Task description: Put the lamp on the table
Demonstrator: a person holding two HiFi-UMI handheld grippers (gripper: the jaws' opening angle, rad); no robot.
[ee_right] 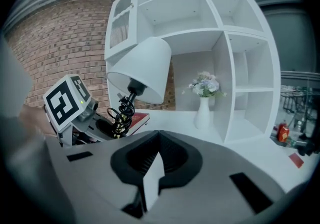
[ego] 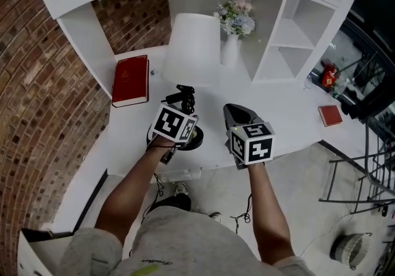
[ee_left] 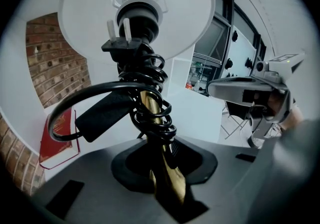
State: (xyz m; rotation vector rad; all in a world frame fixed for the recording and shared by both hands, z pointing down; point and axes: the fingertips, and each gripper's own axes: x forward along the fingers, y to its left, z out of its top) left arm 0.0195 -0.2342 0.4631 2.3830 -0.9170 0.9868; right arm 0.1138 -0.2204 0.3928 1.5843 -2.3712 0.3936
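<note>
lamp in left gripper; book txt unreadable

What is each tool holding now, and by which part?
The left tool grips the lamp by its brass stem, below the coiled cord. The right tool holds nothing.

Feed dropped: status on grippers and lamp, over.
Left gripper shut on white-shaded brass lamp, at its cord-wrapped stem. Right gripper shut, empty. Lamp over white table near front edge, touchdown unconfirmed. Red book left, white flower vase behind.
</note>
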